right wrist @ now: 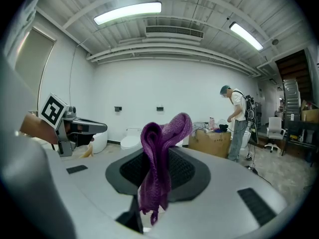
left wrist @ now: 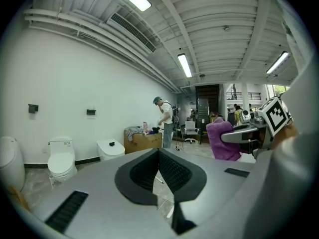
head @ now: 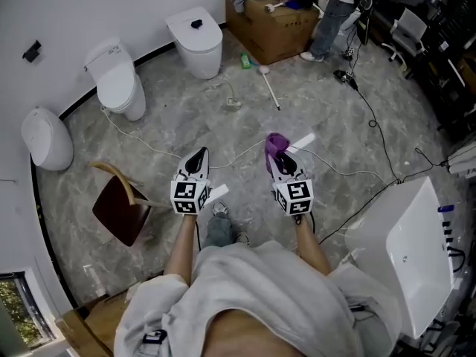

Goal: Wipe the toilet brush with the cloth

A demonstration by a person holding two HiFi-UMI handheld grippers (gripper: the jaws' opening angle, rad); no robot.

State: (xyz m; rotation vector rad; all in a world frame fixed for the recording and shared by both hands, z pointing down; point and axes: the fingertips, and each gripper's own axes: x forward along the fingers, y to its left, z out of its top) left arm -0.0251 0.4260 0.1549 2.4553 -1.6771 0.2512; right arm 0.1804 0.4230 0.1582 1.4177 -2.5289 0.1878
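A white toilet brush lies on the marble floor well ahead of both grippers. My right gripper is shut on a purple cloth. The cloth sticks up between the jaws and hangs down in front of them in the right gripper view. My left gripper is shut with nothing in it; its jaws meet over bare floor. The two grippers are held side by side at about the same height. From the left gripper view the cloth shows at the right.
Three white toilets stand along the far left wall. A cardboard box with a person beside it is at the back. A wooden chair lies at left, a white basin at right, and cables cross the floor.
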